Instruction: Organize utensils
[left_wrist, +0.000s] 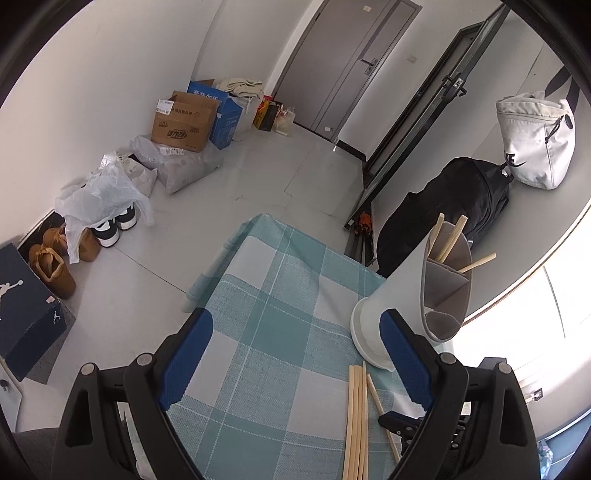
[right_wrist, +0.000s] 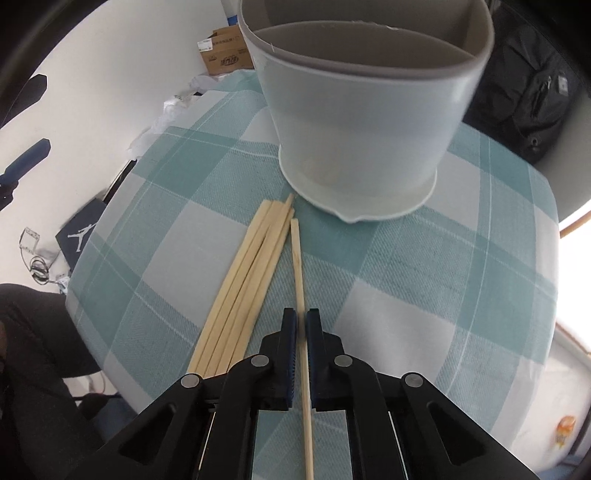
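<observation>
A white utensil holder (left_wrist: 417, 291) with grey dividers stands on the teal checked tablecloth (left_wrist: 266, 332) and holds three wooden chopsticks (left_wrist: 448, 240). It fills the top of the right wrist view (right_wrist: 362, 122). Several loose chopsticks (right_wrist: 243, 291) lie in a bundle in front of it, also seen in the left wrist view (left_wrist: 356, 417). My right gripper (right_wrist: 301, 317) is shut on a single chopstick (right_wrist: 297, 258) beside the bundle. My left gripper (left_wrist: 295, 332) is open and empty above the cloth, its right finger close to the holder.
Cardboard boxes (left_wrist: 184, 122), plastic bags and shoes (left_wrist: 51, 266) sit on the floor at the left. A black backpack (left_wrist: 443, 206) and a white bag (left_wrist: 535, 140) stand behind the table. The table edges drop off at left and far side.
</observation>
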